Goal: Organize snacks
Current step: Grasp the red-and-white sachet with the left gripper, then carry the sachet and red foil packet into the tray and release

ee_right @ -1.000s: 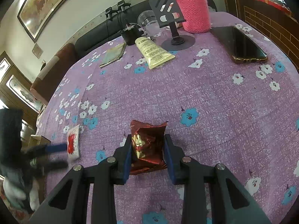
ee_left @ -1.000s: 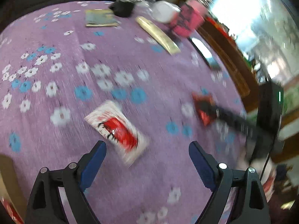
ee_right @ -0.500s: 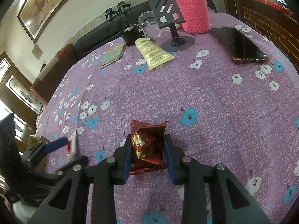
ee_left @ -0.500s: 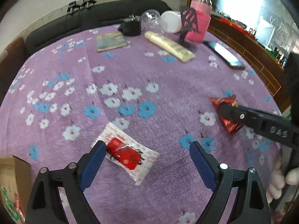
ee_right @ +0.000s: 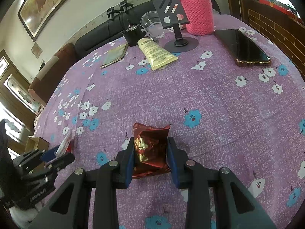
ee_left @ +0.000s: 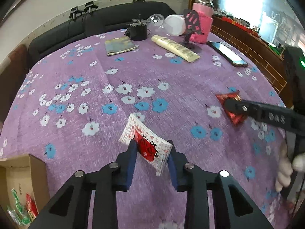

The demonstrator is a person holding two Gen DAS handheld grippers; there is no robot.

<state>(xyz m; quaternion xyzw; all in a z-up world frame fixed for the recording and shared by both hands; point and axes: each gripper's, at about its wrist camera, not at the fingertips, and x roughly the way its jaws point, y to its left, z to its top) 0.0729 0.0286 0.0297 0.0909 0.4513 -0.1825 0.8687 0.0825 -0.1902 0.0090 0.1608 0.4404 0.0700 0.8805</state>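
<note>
My left gripper (ee_left: 151, 152) is shut on a white and red snack packet (ee_left: 144, 143), which bows up between the pads just above the purple flowered cloth (ee_left: 133, 72). My right gripper (ee_right: 150, 152) is shut on a dark red foil snack packet (ee_right: 150, 148) resting on the cloth. In the left wrist view the red foil packet (ee_left: 231, 106) and the right gripper's finger show at the right. In the right wrist view the left gripper (ee_right: 57, 152) with the white packet (ee_right: 65, 143) shows at the left edge.
An open cardboard box (ee_left: 24, 175) with snack packets inside stands at the table's near left corner. At the far side lie a cream tube (ee_left: 175, 48), a phone (ee_left: 226, 53), a phone stand (ee_left: 192, 30), a pink-sleeved jar (ee_left: 203, 26), a black pot (ee_left: 138, 30) and a flat gold pouch (ee_left: 119, 45).
My left gripper has moved onto the white and red packet and closed on it, bending it upward. My right gripper has stayed shut on the red foil packet.
</note>
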